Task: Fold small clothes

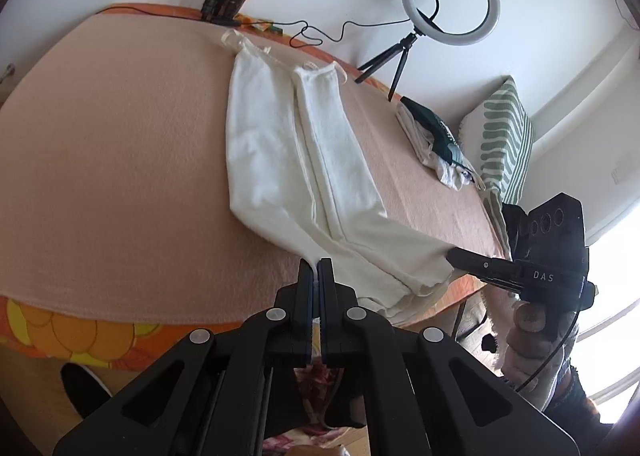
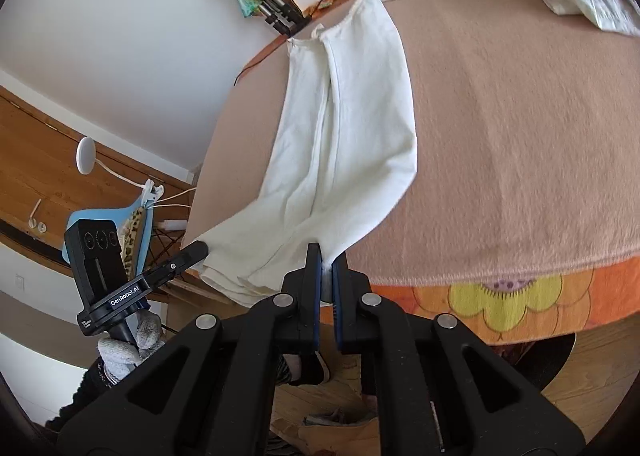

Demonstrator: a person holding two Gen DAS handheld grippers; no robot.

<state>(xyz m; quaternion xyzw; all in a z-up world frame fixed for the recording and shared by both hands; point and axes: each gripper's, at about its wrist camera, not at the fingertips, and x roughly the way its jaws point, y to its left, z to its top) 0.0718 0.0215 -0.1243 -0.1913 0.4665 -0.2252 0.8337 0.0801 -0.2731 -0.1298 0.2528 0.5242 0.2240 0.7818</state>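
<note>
A white strappy top (image 1: pixel 288 144) lies lengthwise on the peach blanket (image 1: pixel 112 144), its sides folded toward the middle and its straps at the far end. My left gripper (image 1: pixel 318 262) is shut on one corner of the hem at the near table edge. My right gripper (image 2: pixel 327 252) is shut on the other hem corner. The top also shows in the right wrist view (image 2: pixel 352 116). Each gripper shows in the other's view: the right one (image 1: pixel 454 254) and the left one (image 2: pixel 202 248), both pinching the hem. The hem is lifted a little off the table.
A ring light on a tripod (image 1: pixel 450 0) stands at the far edge with its cable. A pile of folded clothes (image 1: pixel 432 136) lies at the right side, next to a striped cushion (image 1: pixel 504 132). An orange flowered cloth (image 2: pixel 500 296) hangs at the table's near edge.
</note>
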